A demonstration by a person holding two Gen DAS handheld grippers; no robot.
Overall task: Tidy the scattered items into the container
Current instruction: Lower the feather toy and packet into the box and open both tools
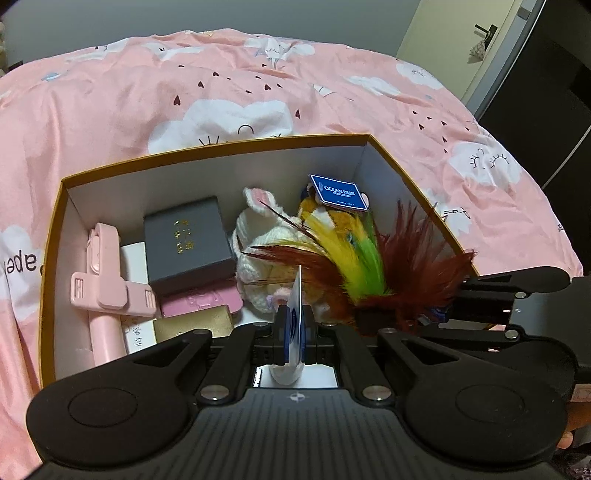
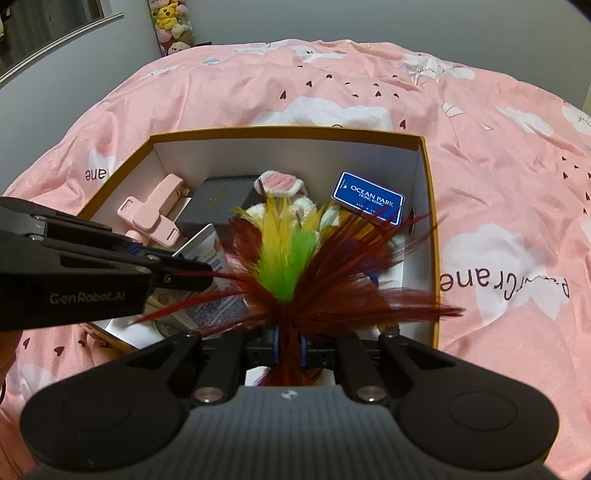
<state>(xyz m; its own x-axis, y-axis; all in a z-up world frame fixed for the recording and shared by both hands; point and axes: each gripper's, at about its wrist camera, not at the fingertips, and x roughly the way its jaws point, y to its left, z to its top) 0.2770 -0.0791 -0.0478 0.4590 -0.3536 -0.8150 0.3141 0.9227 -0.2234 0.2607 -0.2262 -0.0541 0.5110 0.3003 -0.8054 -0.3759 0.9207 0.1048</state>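
An open cardboard box (image 1: 221, 146) (image 2: 288, 132) with white inner walls sits on the bed. My left gripper (image 1: 294, 328) is shut on a thin white and blue packet (image 1: 296, 317) held edge-on over the box's near side; the packet also shows in the right wrist view (image 2: 207, 254). My right gripper (image 2: 290, 343) is shut on a feather toy (image 2: 291, 266) with red, yellow and green feathers, held over the box; the toy shows in the left wrist view (image 1: 369, 258) too. Inside lie a pink phone holder (image 1: 107, 280), a dark grey box (image 1: 186, 243), a white knitted bunny (image 1: 266, 236) and a blue Ocean Park tag (image 1: 338, 192).
The pink cloud-print bedspread (image 1: 258, 92) surrounds the box on all sides. A door (image 1: 461, 40) and dark wardrobe stand at the right. Plush toys (image 2: 171, 26) sit beyond the bed's far edge. Small pink and gold boxes (image 1: 199, 314) fill the box's near left.
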